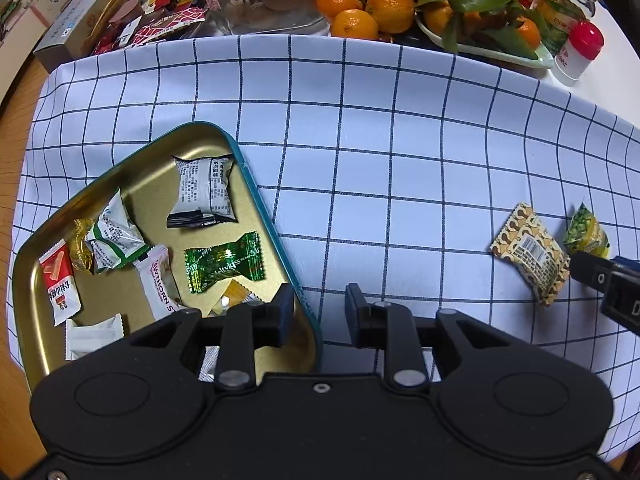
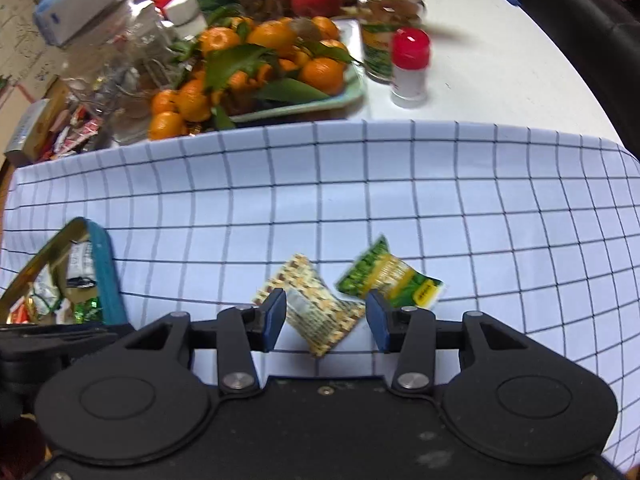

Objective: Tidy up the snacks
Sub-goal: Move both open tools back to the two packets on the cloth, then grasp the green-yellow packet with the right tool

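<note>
**Snack sorting: two grippers, one tin, two loose packets**

Left gripper: jaws parted, nothing between the pads. It points steeply down, straddling the near right rim of the tin tray; one finger sits over the tray's gold interior, the other over the cloth just outside it.

Right gripper: jaws spread, not pressing on anything. It points down at the cashew-print packet, which lies on the cloth between the two blue pads; whether either pad touches the wrapper cannot be told. This view is somewhat blurred.

Tin tray: rounded rectangle, teal outside, gold inside, resting on the checked cloth at its left side. Contents, loosely scattered:
- white packet with black print, toward the far end
- green foil twist candy, near the right rim
- white-and-green wrapper
- gold foil piece, touching the white-and-green wrapper
- red-and-white packet, by the left wall
- white hawthorn packet
- plain white packet, near corner
- orange-yellow piece, partly hidden by the left gripper

Outside the tray, well apart from it on the cloth's right side: the cashew-print packet and, just beside it, a green-and-yellow packet.

Beyond the cloth's far edge: a plate of leafy mandarins, a red-capped bottle, a yellow-lidded jar, a glass dish, and a heap of mixed wrappers and boxes.
</note>
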Demonstrator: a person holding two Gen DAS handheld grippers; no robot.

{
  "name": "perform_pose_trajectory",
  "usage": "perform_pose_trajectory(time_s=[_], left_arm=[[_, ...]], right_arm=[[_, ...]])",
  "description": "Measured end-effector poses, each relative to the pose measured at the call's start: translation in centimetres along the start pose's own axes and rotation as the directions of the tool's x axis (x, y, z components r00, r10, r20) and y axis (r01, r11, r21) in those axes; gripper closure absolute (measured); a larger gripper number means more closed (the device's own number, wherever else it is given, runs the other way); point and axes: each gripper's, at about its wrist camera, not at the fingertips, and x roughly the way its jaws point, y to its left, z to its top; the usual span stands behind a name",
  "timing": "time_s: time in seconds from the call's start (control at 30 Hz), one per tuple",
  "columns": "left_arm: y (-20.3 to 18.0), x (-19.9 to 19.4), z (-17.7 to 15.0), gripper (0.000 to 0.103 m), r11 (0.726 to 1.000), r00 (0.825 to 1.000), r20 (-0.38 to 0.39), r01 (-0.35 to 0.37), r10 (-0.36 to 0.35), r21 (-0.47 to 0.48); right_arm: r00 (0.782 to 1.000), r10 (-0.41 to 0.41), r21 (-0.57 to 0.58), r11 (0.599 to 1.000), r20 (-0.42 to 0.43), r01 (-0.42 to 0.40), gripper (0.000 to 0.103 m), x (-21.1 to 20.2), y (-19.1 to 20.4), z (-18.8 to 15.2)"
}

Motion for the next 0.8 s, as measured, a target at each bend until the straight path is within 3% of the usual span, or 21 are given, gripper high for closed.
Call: perform_pose_trajectory(time_s=[0.23,0.37,0.57,0.7,0.8], left_arm=[[0.1,-0.7,0.5,0.068,0.999,1.000,0.004,0.029,-0.028,-0.031],[-1.1,-1.6,0.3,0.064,1.000,0.999,0.033,0.028,-0.028,0.001],[-3.1,-1.5,-0.3,0.062,0.997,0.999,-0.005,0.048,-0.047,0.063],[-3.9,-1.0,-0.7,0.061,0.995,0.998,-0.032,0.054,-0.052,0.082],[-4.1,-0.9,-0.9,0.061,0.994,0.996,-0.047,0.073,-0.070,0.085]], right_arm=[[0.996,-0.045,0.036,0.998,-0.072,0.048,0.056,1.0,-1.8,-0.1],[0.994,-0.058,0.055,0.996,-0.090,0.064,0.055,1.3,-2.6,-0.2],[0.989,-0.105,0.086,0.990,-0.105,0.115,0.039,1.6,-3.5,0.1],[0.988,-0.091,0.142,0.984,-0.127,0.109,0.029,1.8,-4.3,0.6],[0.987,-0.081,0.156,0.982,-0.136,0.102,0.028,1.9,-4.6,0.7]])
